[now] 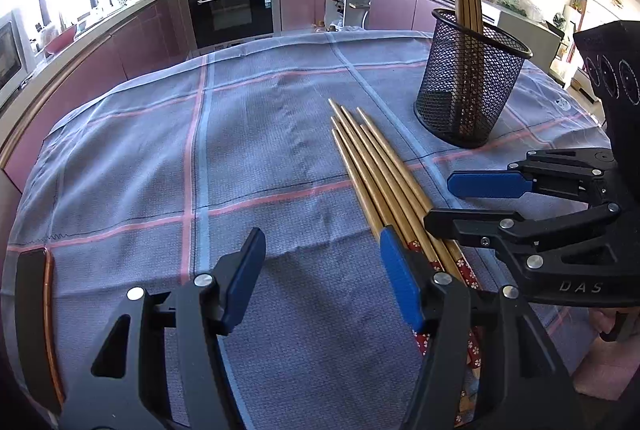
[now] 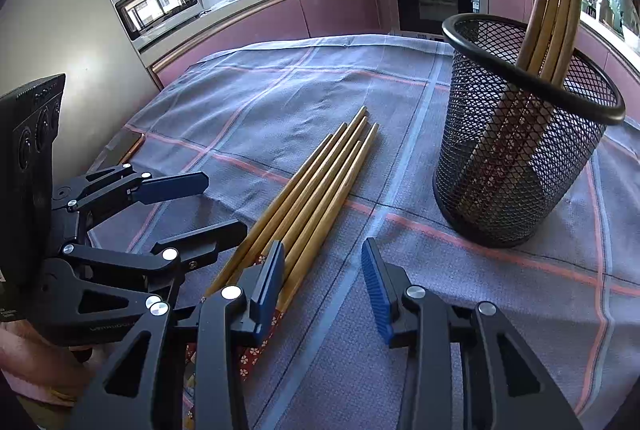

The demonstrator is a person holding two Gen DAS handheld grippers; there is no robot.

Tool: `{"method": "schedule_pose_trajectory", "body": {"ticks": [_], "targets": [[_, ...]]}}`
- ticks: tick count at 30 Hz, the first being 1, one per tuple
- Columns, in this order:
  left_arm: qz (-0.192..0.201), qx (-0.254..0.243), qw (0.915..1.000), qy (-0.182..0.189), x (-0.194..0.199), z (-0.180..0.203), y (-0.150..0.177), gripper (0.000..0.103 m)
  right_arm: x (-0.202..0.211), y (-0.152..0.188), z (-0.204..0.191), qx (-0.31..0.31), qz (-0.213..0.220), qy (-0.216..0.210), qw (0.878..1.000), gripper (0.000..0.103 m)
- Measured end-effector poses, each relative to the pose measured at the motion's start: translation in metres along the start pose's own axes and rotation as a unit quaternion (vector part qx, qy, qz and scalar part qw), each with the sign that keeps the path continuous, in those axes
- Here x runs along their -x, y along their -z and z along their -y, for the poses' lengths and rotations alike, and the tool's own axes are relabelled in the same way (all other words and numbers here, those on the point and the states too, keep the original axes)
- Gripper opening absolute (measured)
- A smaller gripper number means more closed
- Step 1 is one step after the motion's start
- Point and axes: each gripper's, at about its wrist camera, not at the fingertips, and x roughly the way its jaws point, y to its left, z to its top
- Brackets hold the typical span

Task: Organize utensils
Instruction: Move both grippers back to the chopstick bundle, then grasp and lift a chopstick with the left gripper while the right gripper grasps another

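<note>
On the checked cloth (image 1: 248, 158), left-wrist view: loose chopsticks (image 1: 376, 166) fanned right of the left gripper (image 1: 322, 282), jaws wide, empty. Mesh holder (image 1: 472, 90) far right.

Right-wrist view: right gripper (image 2: 322, 284) narrower, empty, left pad beside the patterned ends. Light, stiff, probably slippery; best pinched mid-shaft.

"DAS" in pale letters on the right tool (image 1: 476, 206)
</note>
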Motion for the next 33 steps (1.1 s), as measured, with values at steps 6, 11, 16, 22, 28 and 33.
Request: {"method": "schedule_pose_trajectory", "body": {"ticks": [6, 11, 16, 22, 28, 33], "targets": [[-0.002, -0.002, 1.0, 0.005, -0.003, 0.001, -0.002, 0.059, 0.0, -0.001, 0.004, -0.006, -0.007, 0.003, 1.0, 0.03], [-0.004, -0.005, 1.0, 0.004, -0.004, 0.003, -0.003, 0.059, 0.0, -0.001, 0.006, -0.009, -0.008, 0.004, 1.0, 0.028], [-0.007, -0.009, 0.9999, 0.006, -0.006, 0.005, -0.005, 0.059, -0.001, -0.002, 0.008, -0.011, -0.008, 0.01, 1.0, 0.026], [-0.016, -0.008, 0.9998, 0.009, -0.011, 0.004, -0.006, 0.05, -0.003, -0.003, 0.007, -0.01, -0.006, 0.012, 1.0, 0.026], [-0.019, -0.012, 0.9997, 0.006, -0.015, 0.004, -0.008, 0.045, -0.004, -0.005, 0.009, -0.015, -0.005, 0.011, 1.0, 0.023], [-0.019, -0.007, 0.9997, 0.01, -0.019, 0.003, -0.013, 0.027, -0.007, -0.008, 0.014, -0.029, 0.0, 0.01, 1.0, 0.017]]}}
